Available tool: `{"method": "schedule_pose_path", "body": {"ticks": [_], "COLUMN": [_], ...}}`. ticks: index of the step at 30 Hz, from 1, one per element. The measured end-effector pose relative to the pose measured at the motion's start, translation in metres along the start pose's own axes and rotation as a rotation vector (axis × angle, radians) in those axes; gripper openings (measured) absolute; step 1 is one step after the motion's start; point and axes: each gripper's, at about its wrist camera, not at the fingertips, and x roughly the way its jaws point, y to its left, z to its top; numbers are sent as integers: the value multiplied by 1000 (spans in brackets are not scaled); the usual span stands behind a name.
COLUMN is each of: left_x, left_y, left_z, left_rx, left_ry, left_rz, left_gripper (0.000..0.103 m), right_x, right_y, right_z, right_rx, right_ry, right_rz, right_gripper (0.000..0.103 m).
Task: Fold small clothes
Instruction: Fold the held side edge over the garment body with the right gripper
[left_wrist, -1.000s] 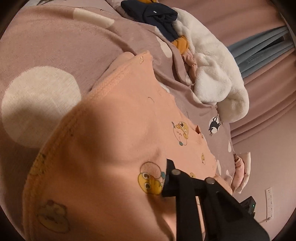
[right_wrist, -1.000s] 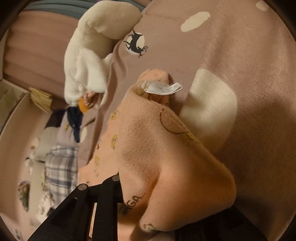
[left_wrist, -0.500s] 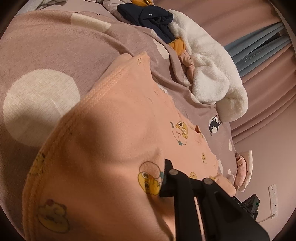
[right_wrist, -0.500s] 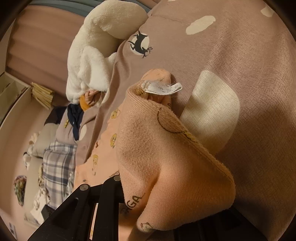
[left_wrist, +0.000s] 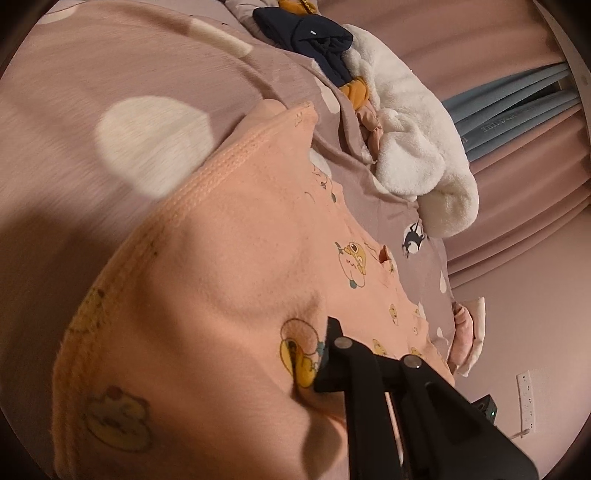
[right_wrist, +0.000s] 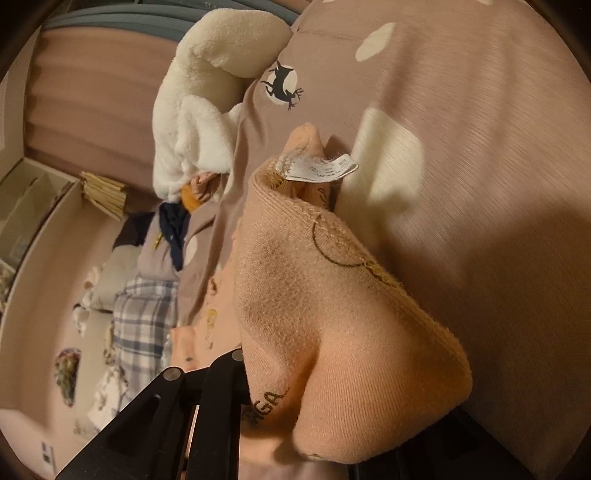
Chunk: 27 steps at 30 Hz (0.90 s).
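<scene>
A mauve bedspread (left_wrist: 110, 74) with pale dots covers the bed. On it, toward two o'clock in the left wrist view, sits a heap of a white fleece (left_wrist: 413, 147) and a navy garment (left_wrist: 306, 37), apparently not yet folded. The peach printed garment (left_wrist: 229, 258) lies partly spread, its near edge lifted. The left gripper (left_wrist: 321, 365) is closing its fingers on that cloth; the right gripper (right_wrist: 258, 391) is clenched on a bunched corner near the label (right_wrist: 321, 170). The fold looks only begun.
</scene>
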Motion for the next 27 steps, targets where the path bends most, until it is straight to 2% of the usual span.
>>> {"method": "schedule_pose_path", "body": {"ticks": [6,14,17,20,22,24,27], "left_x": [-41,-82,-98,-122,-134,-143,-155], "left_y": [7,20,8,-9,-10,-4,13], "left_z": [-31,-39,-41,-49,-57,-64,-72], "left_rx": [26,-165,-130,-29,4,3,-10], "left_ry": [44,174,210,221,238,251,247], "left_rz": [20,-1,28,52,63,68,125], "left_gripper": [11,11,12,13,16,18,24], "right_x": [-34,-65,-73,-83,-89,-97,-107], "right_y": [-6,-3,1,4,6,6,1], "right_z": [-31,-60,-69,-78,-85,-94,-103], "right_rx": [4,107,129,122,106,92,95], "right_ry": [37,151,186,206,216,230,235], "right_rz": [10,-11,-15,-7,-20,-55,-75], "right_gripper": [8,10,12,13,14,16,18]}}
